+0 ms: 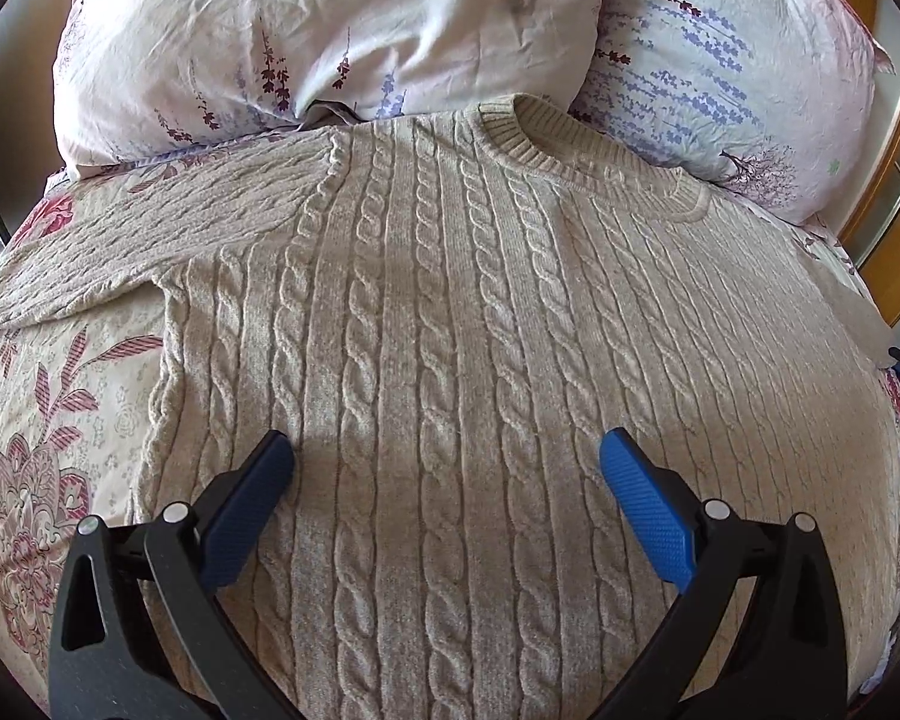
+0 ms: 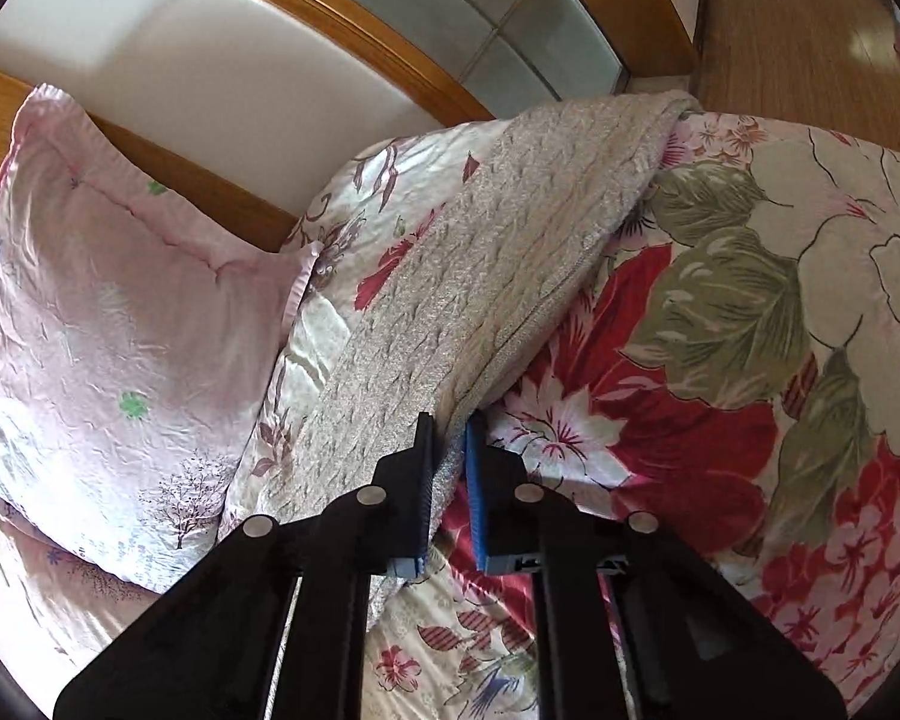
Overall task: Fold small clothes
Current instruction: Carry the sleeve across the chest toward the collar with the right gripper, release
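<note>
Your right gripper (image 2: 448, 450) is clamped on the sweater's sleeve (image 2: 498, 276), first fold underway; left gripper (image 1: 447, 465) hangs open over the sweater (image 1: 450, 312). Next you'd swing that sleeve across the chest

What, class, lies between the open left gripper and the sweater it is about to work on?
Nothing visible. The left gripper hangs open directly over the front of the cable-knit sweater, which lies spread on the floral bedspread. The pillows sit beyond the collar, out of the way. The right gripper is shut on a sleeve.
</note>
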`<state>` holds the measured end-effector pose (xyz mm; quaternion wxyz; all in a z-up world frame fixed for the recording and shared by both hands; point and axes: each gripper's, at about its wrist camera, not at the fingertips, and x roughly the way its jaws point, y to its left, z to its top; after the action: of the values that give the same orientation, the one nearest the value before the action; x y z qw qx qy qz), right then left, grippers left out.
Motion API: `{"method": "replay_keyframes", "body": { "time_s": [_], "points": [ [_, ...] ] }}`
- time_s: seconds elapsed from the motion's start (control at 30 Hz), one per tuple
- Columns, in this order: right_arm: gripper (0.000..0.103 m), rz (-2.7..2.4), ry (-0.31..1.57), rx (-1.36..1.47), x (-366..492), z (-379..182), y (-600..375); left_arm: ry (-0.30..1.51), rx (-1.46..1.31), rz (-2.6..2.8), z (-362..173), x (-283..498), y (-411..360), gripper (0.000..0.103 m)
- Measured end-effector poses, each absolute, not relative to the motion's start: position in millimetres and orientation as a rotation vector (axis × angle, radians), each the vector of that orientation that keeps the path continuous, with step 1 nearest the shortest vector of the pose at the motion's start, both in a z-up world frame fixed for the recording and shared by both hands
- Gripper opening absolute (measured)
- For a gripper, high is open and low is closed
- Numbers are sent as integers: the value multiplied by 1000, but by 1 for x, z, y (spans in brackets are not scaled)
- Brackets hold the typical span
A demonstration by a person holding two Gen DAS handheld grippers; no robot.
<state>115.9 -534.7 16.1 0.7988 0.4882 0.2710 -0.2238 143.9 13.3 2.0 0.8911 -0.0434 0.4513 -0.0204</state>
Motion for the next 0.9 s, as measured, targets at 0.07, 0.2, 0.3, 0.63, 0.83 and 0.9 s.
{"method": "replay_keyframes", "body": {
  "time_s": [0.07, 0.2, 0.3, 0.63, 0.83, 0.9],
  "points": [
    [10, -457, 547, 987, 119, 33, -528, 938, -87, -41, 2, 144, 13, 101],
    [10, -334, 474, 876, 132, 75, -502, 941, -78, -38, 1, 145, 13, 101],
    [10, -148, 436, 806, 149, 101, -463, 943, -75, -39, 1, 145, 13, 101],
    [9, 236, 737, 607, 218, 69, -298, 941, -82, -42, 1, 145, 14, 101],
    [10, 224, 897, 530, 216, 36, -267, 941, -83, -42, 1, 145, 15, 101],
    [13, 227, 929, 530, 213, 35, -269, 942, -82, -42, 1, 145, 15, 101]
  ]
}}
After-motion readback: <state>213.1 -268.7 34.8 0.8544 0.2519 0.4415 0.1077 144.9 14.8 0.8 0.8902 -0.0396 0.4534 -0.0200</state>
